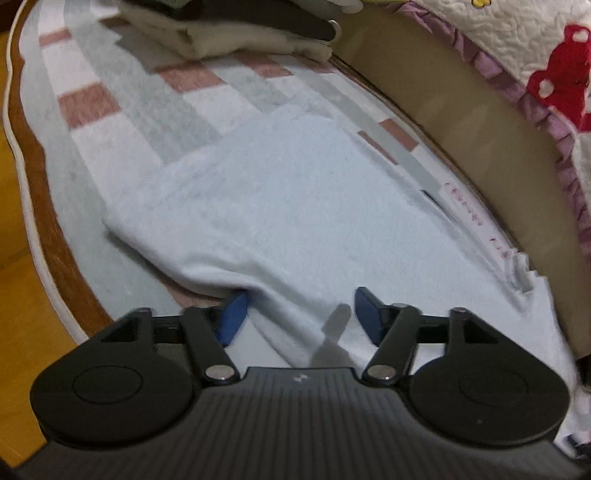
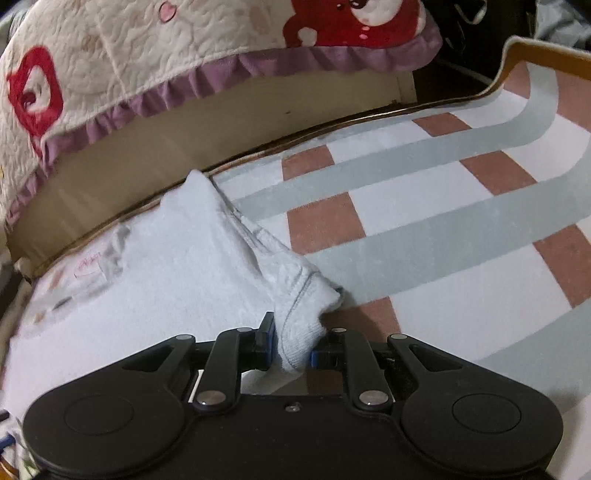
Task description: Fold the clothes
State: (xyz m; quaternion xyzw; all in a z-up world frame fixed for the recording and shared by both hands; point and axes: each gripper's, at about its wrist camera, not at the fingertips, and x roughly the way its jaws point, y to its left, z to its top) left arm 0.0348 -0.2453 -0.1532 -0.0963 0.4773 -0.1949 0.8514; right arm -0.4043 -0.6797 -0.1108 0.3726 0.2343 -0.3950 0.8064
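The pale blue garment (image 1: 280,206) lies spread on the patterned rug (image 2: 424,206), its far edge close against the base of the bed (image 2: 155,147). It is soft, fleecy cloth, light by the look of it, limp enough to sag and bunch wherever it is lifted; I judge it will not slip readily but will drag on the rug's pile. A ribbed cuff or hem (image 2: 295,332) is drawn up between the fingers of my right gripper (image 2: 291,349), which are closed narrow on that bunched end. My left gripper (image 1: 299,317) stands wide, one finger (image 1: 232,317) tucked under the near fold, the other (image 1: 367,314) resting above the cloth, gripping nothing. Sound holds, in my judgement, are hems and corners, where the fabric is doubled and stitched. A stack of folded clothes (image 1: 229,33) sits further along the rug. A quilted bedspread (image 2: 147,55) with a purple frill hangs over the bed.
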